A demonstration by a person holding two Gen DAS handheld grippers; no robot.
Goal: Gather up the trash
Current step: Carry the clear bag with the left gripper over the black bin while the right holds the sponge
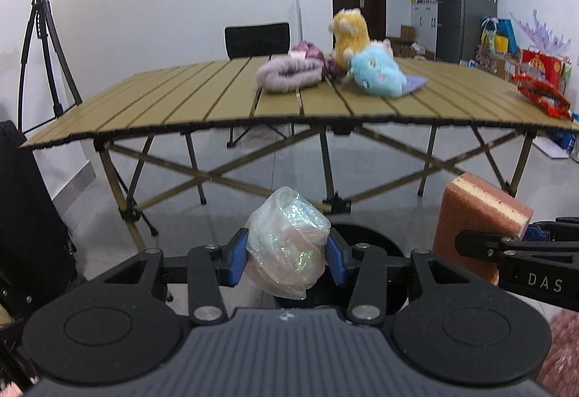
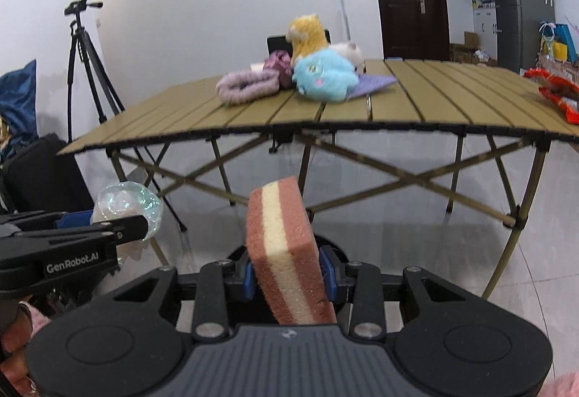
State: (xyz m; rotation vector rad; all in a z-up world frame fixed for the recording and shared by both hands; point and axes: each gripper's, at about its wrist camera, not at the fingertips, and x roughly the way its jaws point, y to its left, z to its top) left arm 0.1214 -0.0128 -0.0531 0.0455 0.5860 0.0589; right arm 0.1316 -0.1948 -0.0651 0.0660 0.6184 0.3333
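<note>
We hold a crumpled iridescent plastic wrapper (image 1: 287,245) pinched in the left gripper (image 1: 286,257), and a pink-and-cream sponge (image 2: 289,259) clamped upright in the right gripper (image 2: 289,276), both low in front of the folding table (image 1: 181,107). A dark round bin (image 1: 372,238) shows just beneath, likely where both go. A red snack bag (image 1: 542,95) remains on the table, beside plush toys (image 1: 376,71).
</note>
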